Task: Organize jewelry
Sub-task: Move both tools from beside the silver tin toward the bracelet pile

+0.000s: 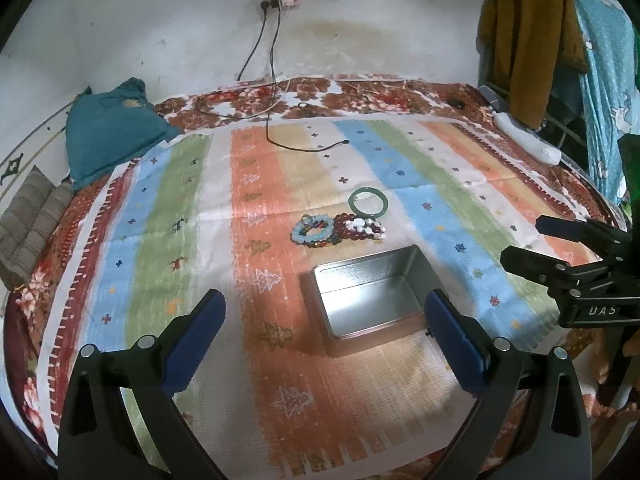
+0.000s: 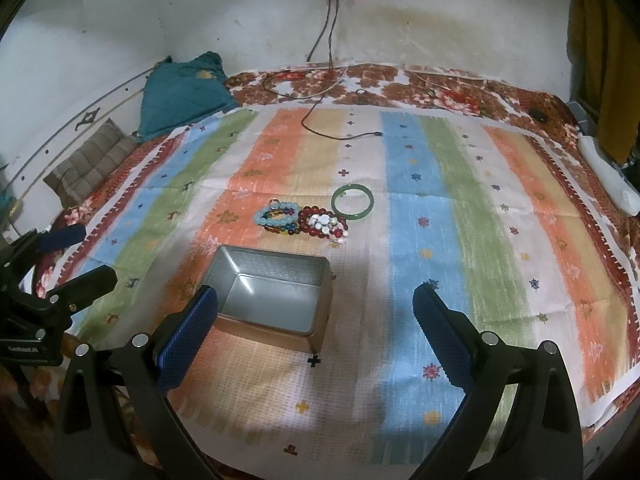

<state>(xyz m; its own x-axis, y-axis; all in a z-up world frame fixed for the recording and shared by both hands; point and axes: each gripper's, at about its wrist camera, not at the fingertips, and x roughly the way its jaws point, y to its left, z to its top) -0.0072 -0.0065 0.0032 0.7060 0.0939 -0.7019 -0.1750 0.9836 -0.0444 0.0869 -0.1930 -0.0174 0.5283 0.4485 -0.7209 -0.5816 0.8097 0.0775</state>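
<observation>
both my left hand-held gripper (image 1: 324, 320) and right hand-held gripper (image 2: 316, 316) gape wide, empty; the green bangle (image 2: 353, 202) looks rigid, slick, breakable, so i'd pinch its rim, while the bead bracelets (image 2: 304, 222) are floppy.

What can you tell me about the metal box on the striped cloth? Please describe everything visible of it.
The metal box is a rectangular, silvery tin with shiny inner walls and a flat bottom. It is open, with no lid in view, and nothing lies inside. It rests upright on the striped cloth, on the near side of the bead bracelets and apart from them. Neither gripper touches it.
</observation>
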